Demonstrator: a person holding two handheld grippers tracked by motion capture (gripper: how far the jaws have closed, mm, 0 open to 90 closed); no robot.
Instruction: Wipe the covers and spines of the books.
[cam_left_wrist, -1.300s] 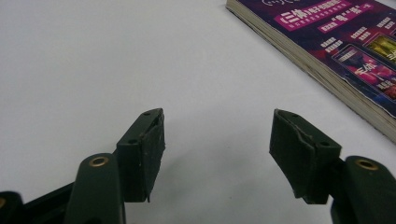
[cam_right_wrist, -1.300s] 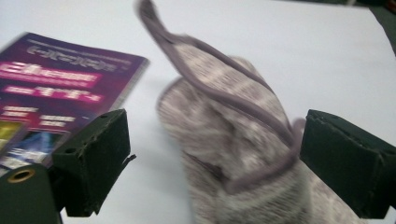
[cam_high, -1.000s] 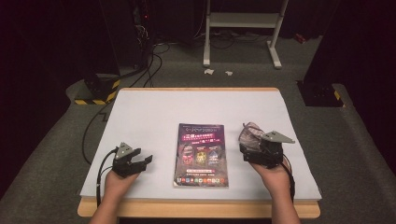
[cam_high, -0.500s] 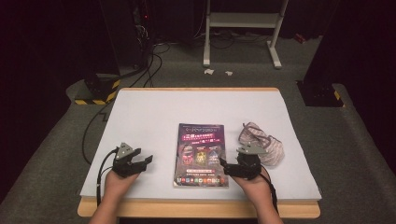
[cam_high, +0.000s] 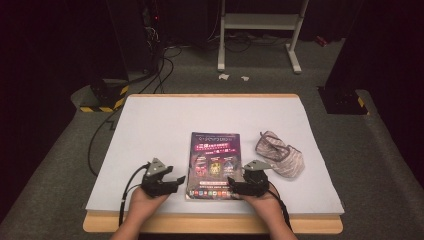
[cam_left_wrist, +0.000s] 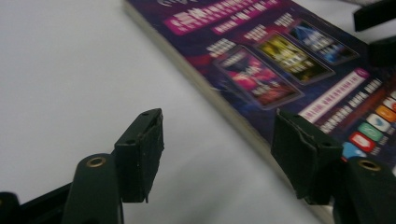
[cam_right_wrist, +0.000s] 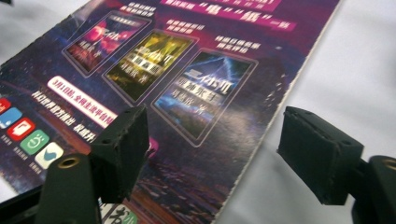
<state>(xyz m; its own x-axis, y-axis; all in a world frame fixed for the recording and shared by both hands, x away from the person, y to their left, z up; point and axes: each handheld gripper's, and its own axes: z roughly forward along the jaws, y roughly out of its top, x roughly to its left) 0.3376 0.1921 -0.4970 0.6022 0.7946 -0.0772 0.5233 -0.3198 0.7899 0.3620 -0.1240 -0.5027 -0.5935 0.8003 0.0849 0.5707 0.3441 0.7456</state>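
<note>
This is looking like a lab or studio recording space: a white-topped table (cam_high: 165, 120) is standing on grey carpet (cam_high: 60, 165), cables (cam_high: 165, 65) are trailing to dark equipment, and black-and-yellow hazard tape (cam_high: 102, 106) is marking a floor block.

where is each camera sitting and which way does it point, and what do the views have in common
High view: above the person's side, looking forward and down on the table; forearms, left gripper and right gripper enter from below.
Left gripper view: rides the left gripper, looking along its open jaws at the magazine's left edge.
Right gripper view: rides the right gripper, open jaws straddling the magazine's right edge.
Shared: all three show the magazine; the pouch appears from above.
</note>
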